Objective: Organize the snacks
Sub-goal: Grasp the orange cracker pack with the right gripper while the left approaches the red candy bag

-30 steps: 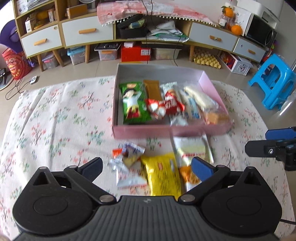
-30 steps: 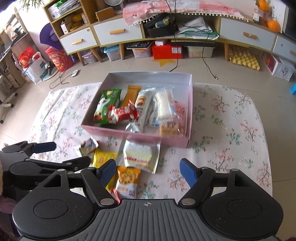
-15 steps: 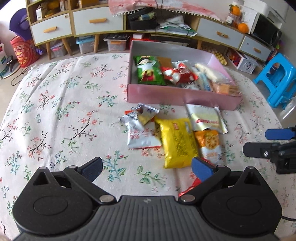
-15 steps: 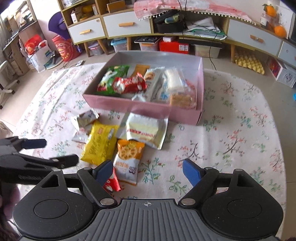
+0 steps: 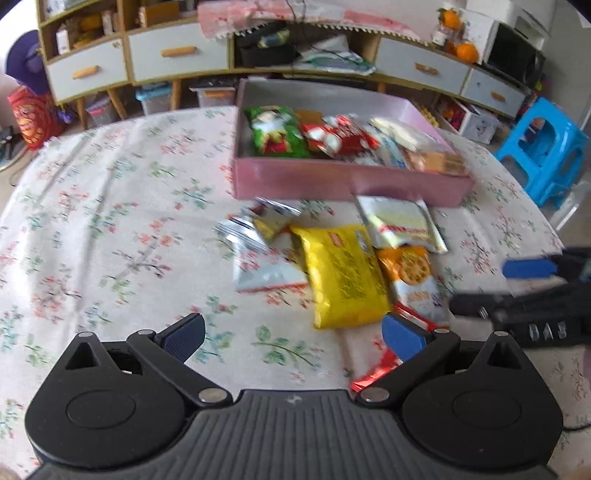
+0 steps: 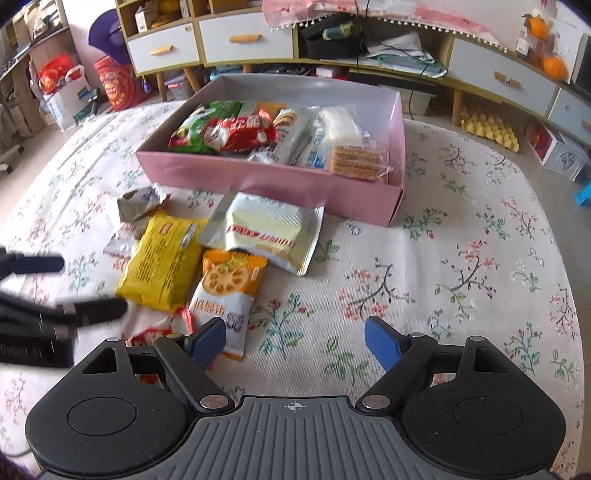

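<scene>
I've got both grippers low over the floral worktop (image 6: pixel 461 258). Left gripper (image 5: pixel 291 332) jaws spread, empty. Right gripper (image 6: pixel 295 338) jaws have just been opening, now wide, nothing between. Pink box (image 6: pixel 266 181) holds several snacks; in front of it lie yellow packet (image 6: pixel 162 258), cream packet (image 6: pixel 269 232), orange cracker packet (image 6: pixel 225 291).

A floral tablecloth (image 6: pixel 461 266) covers the surface. Beyond it stands a long low cabinet (image 5: pixel 177 55) with white drawers and orange handles, a pink cloth (image 6: pixel 369 11) draped over its top. Oranges (image 5: pixel 466 51) sit at its right end. A blue plastic stool (image 5: pixel 543 147) stands on the floor to the right, a red bag (image 6: pixel 118 86) to the left.
</scene>
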The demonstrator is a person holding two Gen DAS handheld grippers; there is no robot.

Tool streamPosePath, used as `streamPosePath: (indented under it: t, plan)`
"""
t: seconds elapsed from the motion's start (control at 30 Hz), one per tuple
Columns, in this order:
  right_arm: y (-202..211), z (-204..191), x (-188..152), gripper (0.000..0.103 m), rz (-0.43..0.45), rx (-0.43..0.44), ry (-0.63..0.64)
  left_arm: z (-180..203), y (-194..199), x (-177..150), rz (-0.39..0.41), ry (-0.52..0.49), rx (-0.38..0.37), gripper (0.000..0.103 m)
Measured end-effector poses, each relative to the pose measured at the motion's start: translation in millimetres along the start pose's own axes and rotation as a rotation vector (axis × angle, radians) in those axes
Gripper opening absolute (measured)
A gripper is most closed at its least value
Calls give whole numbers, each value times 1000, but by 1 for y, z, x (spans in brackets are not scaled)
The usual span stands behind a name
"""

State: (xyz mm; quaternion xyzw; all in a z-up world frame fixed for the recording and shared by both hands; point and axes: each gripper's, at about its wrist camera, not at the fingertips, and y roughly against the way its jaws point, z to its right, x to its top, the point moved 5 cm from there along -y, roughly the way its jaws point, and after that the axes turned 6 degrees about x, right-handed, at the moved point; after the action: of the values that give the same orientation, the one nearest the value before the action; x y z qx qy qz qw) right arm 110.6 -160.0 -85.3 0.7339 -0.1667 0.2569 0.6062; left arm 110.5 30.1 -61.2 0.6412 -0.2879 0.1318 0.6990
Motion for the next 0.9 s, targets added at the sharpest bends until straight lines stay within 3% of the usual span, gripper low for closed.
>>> streamPosePath:
  t: [0.27, 0.47, 0.63, 0.9]
  plan:
    - [-12, 16, 9, 84, -3, 32, -106, 21, 4, -3, -15, -37, -125, 89]
    - [-7, 17, -1, 84, -129, 119, -204, 25, 10, -2, -15, -59, -177, 88]
    - [17, 18, -3, 84, -57, 128, -209, 24, 10, -6, -35, -59, -180, 88]
    - [23, 10, -26, 84, -285, 312, -287, 14, 16, -12, -45, -38, -194, 84]
